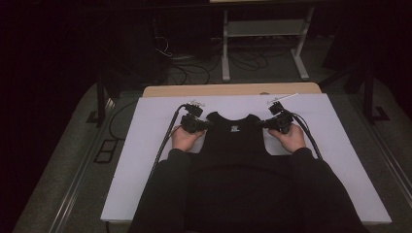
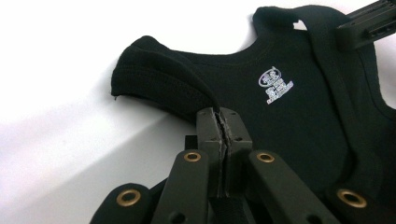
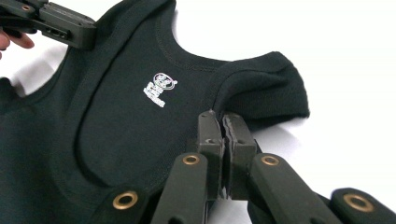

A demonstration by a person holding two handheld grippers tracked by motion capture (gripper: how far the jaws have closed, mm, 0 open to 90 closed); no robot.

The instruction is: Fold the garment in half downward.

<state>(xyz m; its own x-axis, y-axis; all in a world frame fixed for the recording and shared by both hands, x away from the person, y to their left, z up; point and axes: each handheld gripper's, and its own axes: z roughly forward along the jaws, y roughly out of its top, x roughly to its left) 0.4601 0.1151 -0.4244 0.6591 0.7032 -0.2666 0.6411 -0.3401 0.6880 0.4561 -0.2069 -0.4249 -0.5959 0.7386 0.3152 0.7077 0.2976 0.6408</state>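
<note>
White board [image 1: 145, 160] covers table. Black vest [image 1: 233, 145] lies flat mid-board, neck far, hem near. Soft, light, limp; will sag and stretch, so hold at shoulder straps. Left gripper [image 2: 223, 122] clamped on left strap edge; right gripper [image 3: 223, 122] clamped on right strap edge.

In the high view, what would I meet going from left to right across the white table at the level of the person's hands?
Left cable → left hand-held gripper → black sleeveless top → right hand-held gripper → right cable.
</note>
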